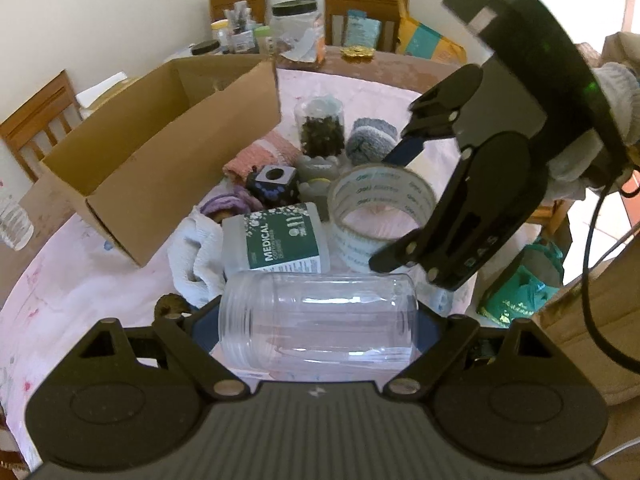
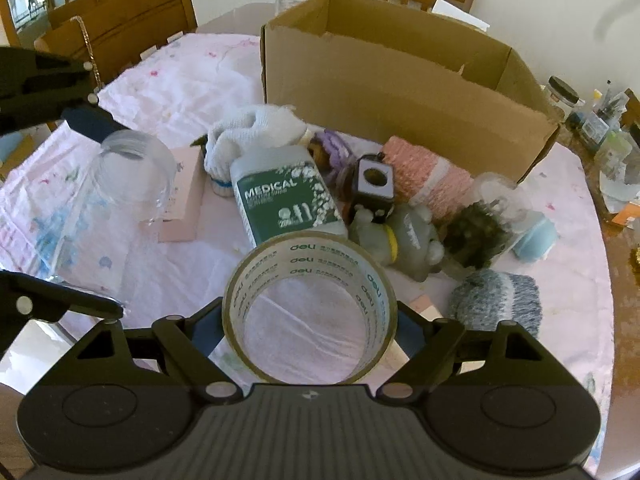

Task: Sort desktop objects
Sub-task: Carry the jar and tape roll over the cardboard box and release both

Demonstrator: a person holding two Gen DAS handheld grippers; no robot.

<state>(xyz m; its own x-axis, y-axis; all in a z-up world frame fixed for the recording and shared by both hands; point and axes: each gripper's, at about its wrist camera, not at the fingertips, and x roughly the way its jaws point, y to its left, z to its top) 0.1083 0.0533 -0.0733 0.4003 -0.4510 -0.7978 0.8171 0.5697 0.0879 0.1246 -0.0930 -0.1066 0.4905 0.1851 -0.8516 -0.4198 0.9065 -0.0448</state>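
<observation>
Box (image 2: 400, 92) seemingly empty, pile unsorted on surface (image 2: 168, 76); left tongs (image 1: 316, 330) pinching clear jar (image 1: 316, 320), right tongs (image 2: 310, 332) pinching tape roll (image 2: 310, 312)

clear jars: 2, one empty (image 1: 316, 320) between the left tongs, one with dark contents (image 2: 480, 228) beyond the right tongs | tape rolls: 1 (image 2: 310, 308) between the right tongs | MEDICAL bottles: 1 (image 2: 284, 200) just beyond the tape | cardboard boxes: 1 (image 2: 400, 80) far behind | grey-blue yarn rolls: 1 (image 2: 496, 300) right of the right tongs
</observation>
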